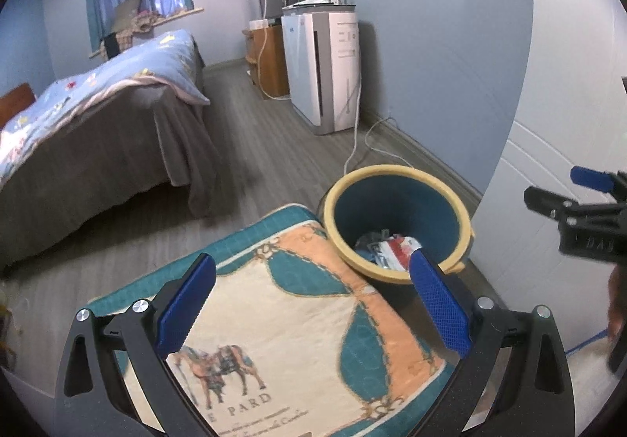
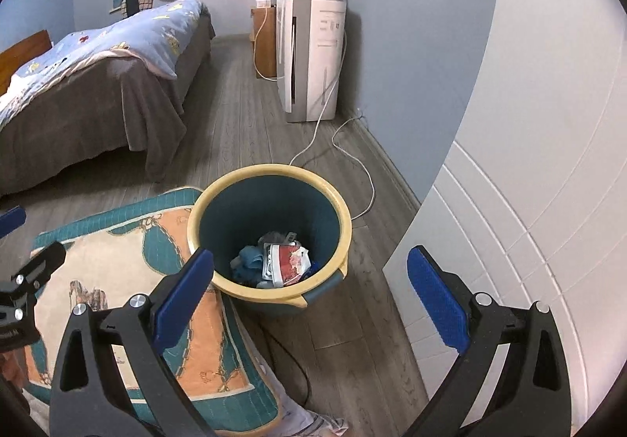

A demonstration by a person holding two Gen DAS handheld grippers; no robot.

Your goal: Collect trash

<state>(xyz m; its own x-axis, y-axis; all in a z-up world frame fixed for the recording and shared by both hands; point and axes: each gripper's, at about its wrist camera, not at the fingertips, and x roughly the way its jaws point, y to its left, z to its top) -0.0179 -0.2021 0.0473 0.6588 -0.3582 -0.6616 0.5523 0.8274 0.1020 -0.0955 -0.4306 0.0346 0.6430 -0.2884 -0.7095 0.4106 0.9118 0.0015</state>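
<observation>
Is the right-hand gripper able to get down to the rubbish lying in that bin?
Probably yes. The right gripper is open and empty, just above the bin, whose mouth has no lid and nothing across it. The trash lies at the bottom, so the gripper would have to go deep inside.

The right gripper (image 2: 309,296) hangs with its blue pads spread wide and nothing between them. Just ahead, between the fingers, stands the teal bin (image 2: 270,237) with crumpled trash (image 2: 280,260) at its bottom. Left of the claw lies a patterned cushion (image 2: 129,260); right, a white door (image 2: 529,221).
</observation>
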